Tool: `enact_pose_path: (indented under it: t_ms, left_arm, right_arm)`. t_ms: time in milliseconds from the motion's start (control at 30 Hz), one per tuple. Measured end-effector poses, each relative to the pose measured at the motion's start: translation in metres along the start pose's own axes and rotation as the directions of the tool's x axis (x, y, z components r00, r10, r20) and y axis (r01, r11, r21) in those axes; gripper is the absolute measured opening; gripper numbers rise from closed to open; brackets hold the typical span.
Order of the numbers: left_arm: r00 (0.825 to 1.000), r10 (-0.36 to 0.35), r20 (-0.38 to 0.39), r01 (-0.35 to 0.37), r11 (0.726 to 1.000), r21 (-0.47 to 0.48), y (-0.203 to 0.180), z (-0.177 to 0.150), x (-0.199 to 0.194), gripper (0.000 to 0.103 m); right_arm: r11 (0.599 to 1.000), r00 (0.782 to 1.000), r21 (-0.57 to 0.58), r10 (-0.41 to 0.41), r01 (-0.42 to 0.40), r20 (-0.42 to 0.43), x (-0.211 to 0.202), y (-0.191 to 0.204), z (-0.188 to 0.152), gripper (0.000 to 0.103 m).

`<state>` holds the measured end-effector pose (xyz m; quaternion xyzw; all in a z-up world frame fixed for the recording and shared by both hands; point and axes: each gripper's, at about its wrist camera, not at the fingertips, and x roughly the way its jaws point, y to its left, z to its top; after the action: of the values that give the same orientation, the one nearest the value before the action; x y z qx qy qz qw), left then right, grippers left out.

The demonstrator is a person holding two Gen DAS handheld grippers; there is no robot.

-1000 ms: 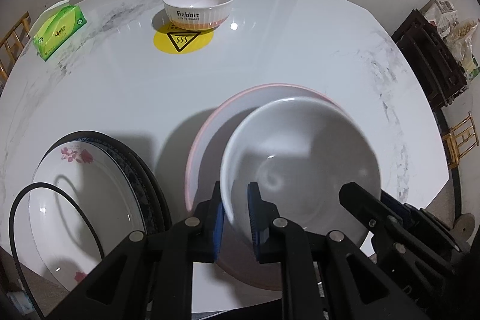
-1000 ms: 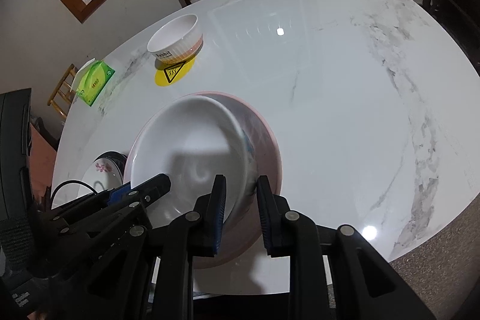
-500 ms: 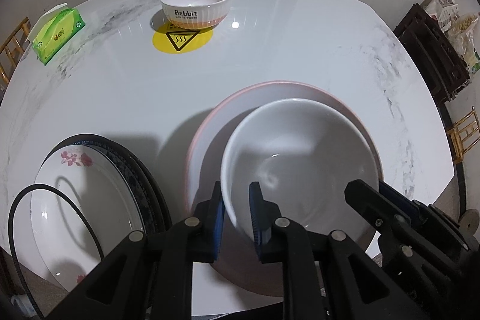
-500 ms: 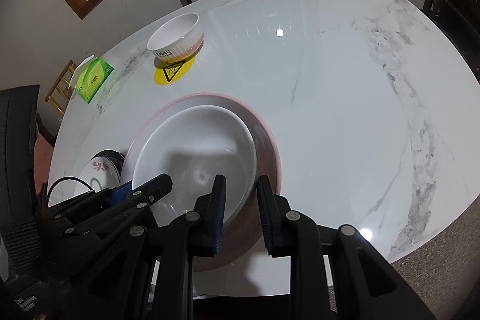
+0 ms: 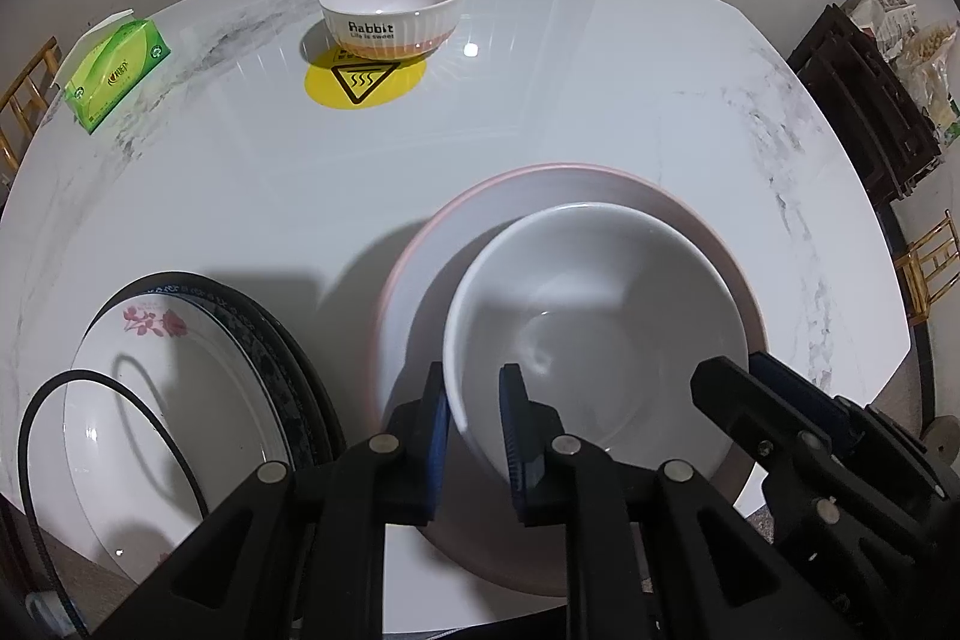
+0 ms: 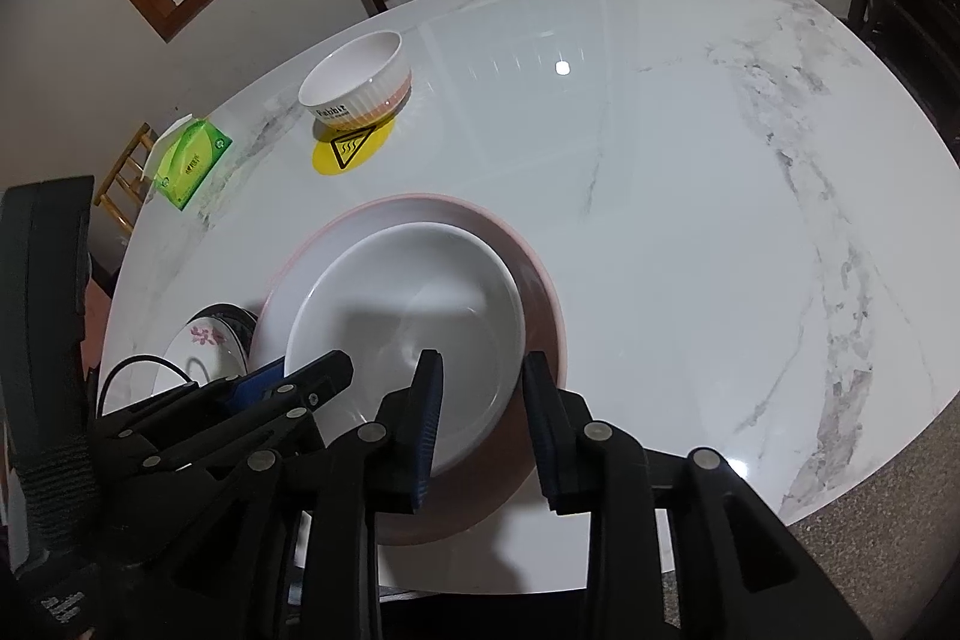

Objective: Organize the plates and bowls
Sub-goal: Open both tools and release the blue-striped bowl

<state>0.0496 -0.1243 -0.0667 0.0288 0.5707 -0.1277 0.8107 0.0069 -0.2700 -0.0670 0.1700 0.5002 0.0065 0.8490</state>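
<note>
The plain white ceramic bowl (image 5: pixel 594 334) sits inside the wide pink-rimmed shallow plate (image 5: pixel 540 196) near the front edge of the white marble-patterned surface (image 5: pixel 600 88). The left claw (image 5: pixel 474 424) straddles the bowl's near-left rim, 1 blue pad outside and 1 inside; the gap looks narrow, with daylight between rim and inner pad, so I judge it parted and not pinching. The right claw (image 6: pixel 483 415) straddles the bowl's right rim with a clearly wider gap, touching nothing that I can see.

To the left lies a stack of plates, a white rose-printed plate (image 5: pixel 162 400) on top of dark-patterned ones. At the far side stands a ribbed white-and-pink bowl marked "Rabbit" (image 5: pixel 393 7), partly over a round yellow warning sticker (image 5: pixel 366 82), with a green tissue box (image 5: pixel 117 70) well apart to its left.

The white bowl is probably stiff, glazed and slippery, fairly heavy for a rim pinch, and chippable against the plate. The rim is the sensible hold, pads squarely across it, and 2 opposite grips would likely keep it level. The ribbed bowl is not yet nested.
</note>
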Motion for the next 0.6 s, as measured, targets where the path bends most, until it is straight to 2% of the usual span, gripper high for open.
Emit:
enact_pose_path:
  t_ms: [233,367,500,600]
  left_arm:
    - [0.999,-0.024,0.021,0.024,1.0,0.002,0.001,0.0,-0.006,0.023]
    - [0.997,-0.055,0.049,0.055,0.999,0.002,0.004,0.002,-0.014,0.024]
    - [0.993,-0.092,0.074,0.092,0.996,0.001,0.009,0.005,-0.024,0.025]
    - [0.985,-0.145,0.091,0.145,0.989,-0.002,0.014,0.007,-0.033,0.025]
  right_arm:
    - [1.0,1.0,0.006,0.02,-0.02,0.019,-0.007,0.0,0.002,0.03]
    - [0.999,0.999,0.023,0.034,-0.034,0.036,-0.012,-0.002,0.003,0.035]
    - [0.998,0.997,0.031,0.047,-0.049,0.056,-0.019,-0.005,0.007,0.037]
    - [0.998,0.995,0.033,0.055,-0.058,0.078,-0.025,-0.006,0.011,0.037]
